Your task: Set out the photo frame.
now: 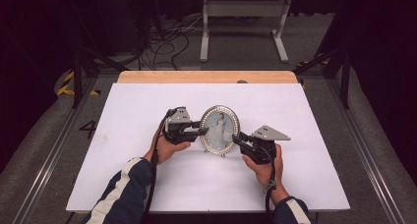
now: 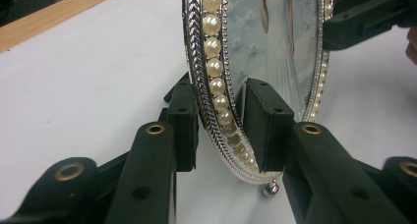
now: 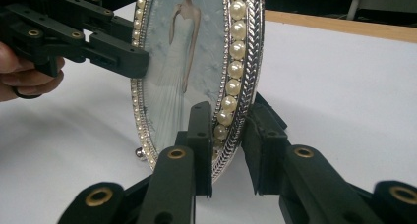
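An oval silver picture frame [image 1: 220,128] with a pearl rim and a photo of a person in a white gown stands upright on the white tabletop [image 1: 147,180]. My left gripper [image 1: 204,131] clamps its left edge, one pad behind the rim and one on the glass [image 2: 221,126]. My right gripper [image 1: 236,138] clamps the lower right edge, with the rim [image 3: 236,86] between its pads [image 3: 228,145]. The frame [image 2: 255,42] stands tall in the left gripper view, the right gripper's jaws [image 2: 364,17] at its far side. A small ball foot [image 2: 271,188] hangs just over the table.
A bare wooden strip [image 1: 206,76] runs along the table's far edge. Beyond it on the floor stand a white metal stand [image 1: 243,17] and loose cables [image 1: 162,42]. Dark rails [image 1: 59,145] flank the table on both sides.
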Tool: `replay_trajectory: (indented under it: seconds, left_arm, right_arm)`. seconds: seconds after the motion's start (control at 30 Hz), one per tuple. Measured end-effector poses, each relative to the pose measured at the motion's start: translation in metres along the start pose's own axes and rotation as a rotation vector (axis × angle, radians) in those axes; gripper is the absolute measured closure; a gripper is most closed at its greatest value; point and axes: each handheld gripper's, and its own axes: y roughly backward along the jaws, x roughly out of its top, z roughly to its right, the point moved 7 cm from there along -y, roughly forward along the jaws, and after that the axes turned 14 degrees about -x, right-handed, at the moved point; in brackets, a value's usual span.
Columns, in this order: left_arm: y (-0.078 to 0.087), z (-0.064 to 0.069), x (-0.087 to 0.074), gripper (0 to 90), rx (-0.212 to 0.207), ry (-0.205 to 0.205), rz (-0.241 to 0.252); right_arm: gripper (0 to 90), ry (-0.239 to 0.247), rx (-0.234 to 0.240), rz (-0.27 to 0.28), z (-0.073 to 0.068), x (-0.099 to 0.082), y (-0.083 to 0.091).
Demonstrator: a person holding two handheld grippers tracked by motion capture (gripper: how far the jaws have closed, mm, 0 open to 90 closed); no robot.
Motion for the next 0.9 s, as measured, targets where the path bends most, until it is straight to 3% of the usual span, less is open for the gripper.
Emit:
replay_trajectory:
  seconds: [0.4,0.6,0.9]
  left_arm:
    - [0.0017,0.0064,0.0008,69.1,0.017,-0.002,-0.003]
    - [0.0019,0.0061,0.0009,67.5,0.048,-0.01,-0.004]
    - [0.0088,0.0056,-0.0003,70.5,0.026,-0.005,0.028]
  right_arm:
    - [72.6,-0.002,-0.004,-0.012,0.0046,0.0031,-0.0071]
    - [72.1,0.015,-0.019,-0.009,0.0045,0.0031,-0.0052]
    - [78.2,0.021,-0.013,-0.018,0.0021,-0.0001,0.0005]
